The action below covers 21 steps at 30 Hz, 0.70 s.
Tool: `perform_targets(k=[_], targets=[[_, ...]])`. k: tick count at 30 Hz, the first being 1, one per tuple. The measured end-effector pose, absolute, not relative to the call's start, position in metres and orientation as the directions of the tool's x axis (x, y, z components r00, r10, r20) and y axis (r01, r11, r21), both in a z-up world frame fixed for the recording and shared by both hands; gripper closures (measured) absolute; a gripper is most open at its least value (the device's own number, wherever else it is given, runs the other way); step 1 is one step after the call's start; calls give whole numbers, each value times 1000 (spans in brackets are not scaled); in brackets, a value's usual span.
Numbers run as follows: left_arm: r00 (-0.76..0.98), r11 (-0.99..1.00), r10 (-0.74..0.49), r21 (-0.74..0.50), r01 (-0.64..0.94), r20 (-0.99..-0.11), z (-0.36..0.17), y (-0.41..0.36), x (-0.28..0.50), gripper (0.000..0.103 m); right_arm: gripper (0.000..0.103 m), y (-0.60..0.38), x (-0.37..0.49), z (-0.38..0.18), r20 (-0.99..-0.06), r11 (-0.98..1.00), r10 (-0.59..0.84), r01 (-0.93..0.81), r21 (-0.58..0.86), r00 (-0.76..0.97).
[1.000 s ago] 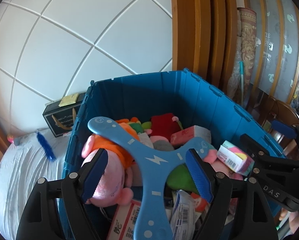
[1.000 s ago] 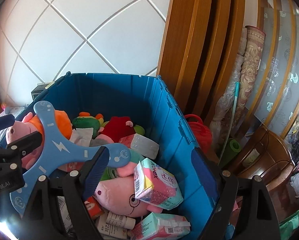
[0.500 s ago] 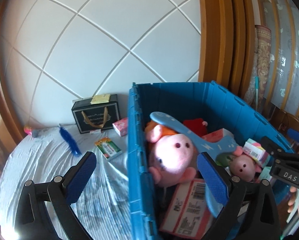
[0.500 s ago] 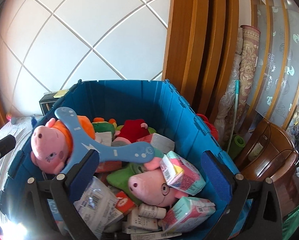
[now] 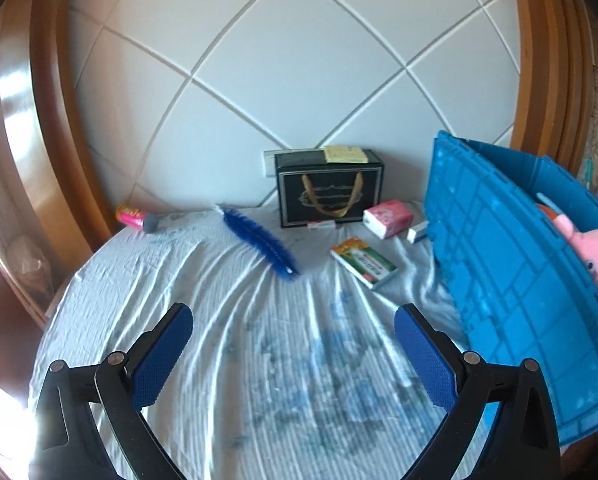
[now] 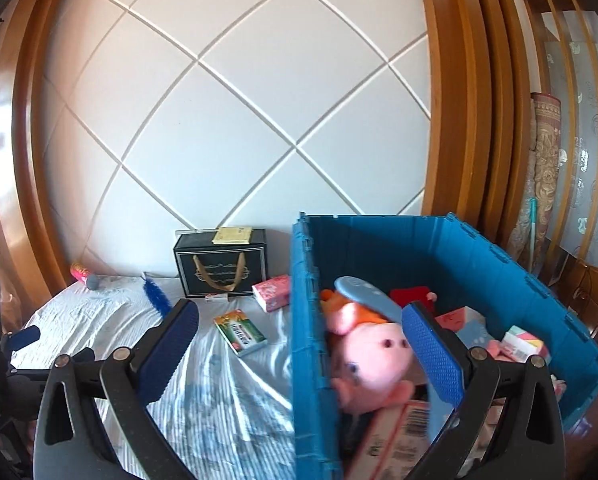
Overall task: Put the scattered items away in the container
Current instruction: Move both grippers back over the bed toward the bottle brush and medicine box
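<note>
The blue crate stands at the bed's right side, full of toys and packets, with a pink pig plush and a blue boomerang on top. On the sheet lie a blue feather, a green-orange box, a pink tissue pack, a small white box and a pink tube. My left gripper is open and empty over the sheet. My right gripper is open and empty, straddling the crate's left wall.
A black gift box stands against the white padded headboard. A curved wooden frame borders the bed at left. A wooden chair and a rolled rug are to the right of the crate.
The left gripper has let go of the blue boomerang in the crate and swung left over the bed. The right gripper has pulled back and turned left too.
</note>
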<state>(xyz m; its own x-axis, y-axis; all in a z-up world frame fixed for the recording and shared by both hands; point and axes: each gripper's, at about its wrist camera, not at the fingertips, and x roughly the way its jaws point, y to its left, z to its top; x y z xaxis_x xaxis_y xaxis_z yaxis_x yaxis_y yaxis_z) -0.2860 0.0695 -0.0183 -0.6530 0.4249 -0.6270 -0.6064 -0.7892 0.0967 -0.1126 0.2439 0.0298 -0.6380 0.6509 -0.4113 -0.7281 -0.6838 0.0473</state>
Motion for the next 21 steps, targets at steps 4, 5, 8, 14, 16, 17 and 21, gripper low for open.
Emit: perform_targets(k=[4, 5, 8, 14, 16, 17, 21], targets=[[-637, -804, 375, 107, -586, -674, -43, 43, -342, 1, 0, 229, -166, 10, -459, -710, 607, -702, 55, -649], [-631, -806, 367, 106, -583, -683, -50, 39, -354, 1, 0, 227, -179, 3, -478, -720, 588, -692, 58, -652], [-604, -810, 353, 89, -579, -715, -69, 35, -382, 1, 0, 227, -220, -26, -555, -750, 528, -660, 51, -643], [-555, -810, 344, 60, -584, -757, -105, 53, -430, 1, 0, 259, -286, -93, -685, -776, 434, -629, 47, -586], [-540, -816, 327, 56, -575, -776, -119, 66, -448, 1, 0, 277, -302, -114, -718, -772, 412, -633, 51, -561], [-528, -817, 324, 49, -575, -785, -126, 74, -457, 1, 0, 287, -310, -125, -732, -770, 405, -636, 51, -548], [-508, -820, 299, 54, -569, -808, -153, 115, -492, 1, 0, 326, -340, -162, -774, -768, 375, -638, 49, -510]])
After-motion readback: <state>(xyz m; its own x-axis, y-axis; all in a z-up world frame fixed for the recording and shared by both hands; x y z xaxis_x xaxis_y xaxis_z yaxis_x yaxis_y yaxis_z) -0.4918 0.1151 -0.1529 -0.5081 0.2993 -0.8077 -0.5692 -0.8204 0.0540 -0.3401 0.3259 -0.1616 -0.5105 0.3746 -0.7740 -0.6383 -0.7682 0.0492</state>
